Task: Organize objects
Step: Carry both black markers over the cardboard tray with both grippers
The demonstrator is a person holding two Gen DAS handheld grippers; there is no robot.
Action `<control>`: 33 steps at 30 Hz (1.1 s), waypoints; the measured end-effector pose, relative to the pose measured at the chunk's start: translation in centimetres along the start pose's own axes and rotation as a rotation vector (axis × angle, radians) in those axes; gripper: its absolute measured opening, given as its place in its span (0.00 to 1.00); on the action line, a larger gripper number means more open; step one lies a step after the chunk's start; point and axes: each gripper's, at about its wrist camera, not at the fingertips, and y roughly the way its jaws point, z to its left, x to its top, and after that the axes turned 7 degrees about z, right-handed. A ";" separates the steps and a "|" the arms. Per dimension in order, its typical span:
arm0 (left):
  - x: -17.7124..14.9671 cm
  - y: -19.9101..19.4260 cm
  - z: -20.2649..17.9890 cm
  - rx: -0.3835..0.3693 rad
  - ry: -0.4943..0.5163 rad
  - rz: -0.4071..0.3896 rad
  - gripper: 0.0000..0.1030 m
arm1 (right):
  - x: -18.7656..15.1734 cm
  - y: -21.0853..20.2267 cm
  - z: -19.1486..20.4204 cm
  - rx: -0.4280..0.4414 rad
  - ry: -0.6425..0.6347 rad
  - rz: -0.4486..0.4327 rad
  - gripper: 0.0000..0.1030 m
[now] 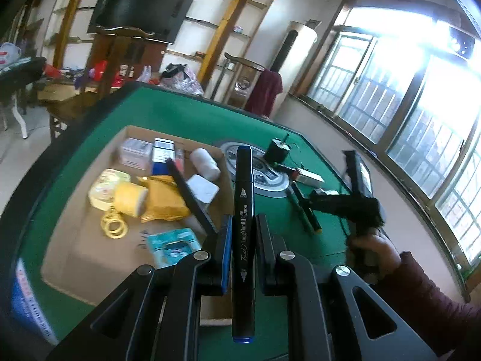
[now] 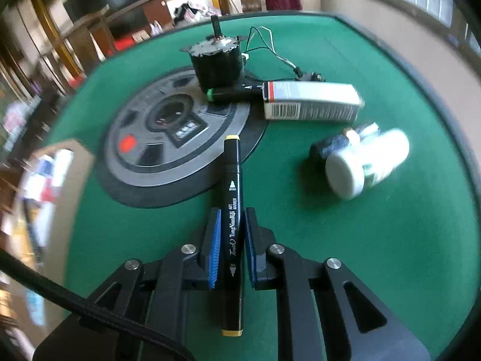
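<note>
**A:** On the green tabletop [image 2: 375, 255], how far along w/ the sorting?

**B:** Partway, I'd say. Cardboard sheet [image 1: 87, 240] at left already carries a pile: yellow tape roll [image 1: 130, 200], white roll [image 1: 206, 164], small boxes, a packet. Still loose on the right: motor w/ wires [image 2: 218, 64], green-capped marker [image 2: 233, 93] touching the long white box [image 2: 312, 100], white bottle [image 2: 368, 162] on its side w/ smth dark just behind it, can't tell what.

**A:** Left gripper [image 1: 243, 231]?

**B:** Jaws closed tight on the blue-capped marker [image 1: 244, 210], gripped mid-barrel, held up over the near edge of the cardboard.

**A:** Right gripper [image 2: 231, 225]?

**B:** Jaws pinched on the yellow-capped marker [image 2: 231, 225], also mid-barrel, far tip over the round grey centre disc [image 2: 168, 138]. Whether it's lifted off the felt, can't tell.

**A:** So what's left?

**B:** Prob. both markers to drop w/ the pile, then the rest of the right-side items.
</note>
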 end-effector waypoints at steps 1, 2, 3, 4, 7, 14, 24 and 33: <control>-0.1 -0.5 0.4 0.007 -0.009 -0.006 0.12 | -0.1 0.0 0.1 0.035 0.009 -0.002 0.12; -0.1 -0.9 0.8 0.019 -0.019 -0.011 0.12 | -0.5 -0.4 -0.2 0.081 0.021 0.000 0.12; -0.1 -1.2 1.2 0.034 -0.029 -0.016 0.12 | -0.8 -0.7 -0.3 0.111 0.026 0.001 0.12; -0.1 -1.7 1.7 0.056 -0.042 -0.022 0.12 | -1.1 -1.2 -0.3 0.145 0.029 -0.001 0.12; -0.2 -2.4 3.3 0.119 -0.084 -0.028 0.12 | -1.5 -2.3 0.5 0.237 0.023 -0.013 0.12; -0.8 -1.3 6.1 0.226 -0.141 0.022 0.12 | -3.1 -5.0 5.4 0.423 -0.077 -0.006 0.12; -0.5 2.5 7.6 0.320 -0.139 0.111 0.12 | -5.4 -3.2 14.3 0.555 -0.225 0.120 0.12; -0.6 4.8 8.6 0.360 -0.149 0.169 0.12 | -6.6 1.4 20.6 0.482 -0.344 0.211 0.12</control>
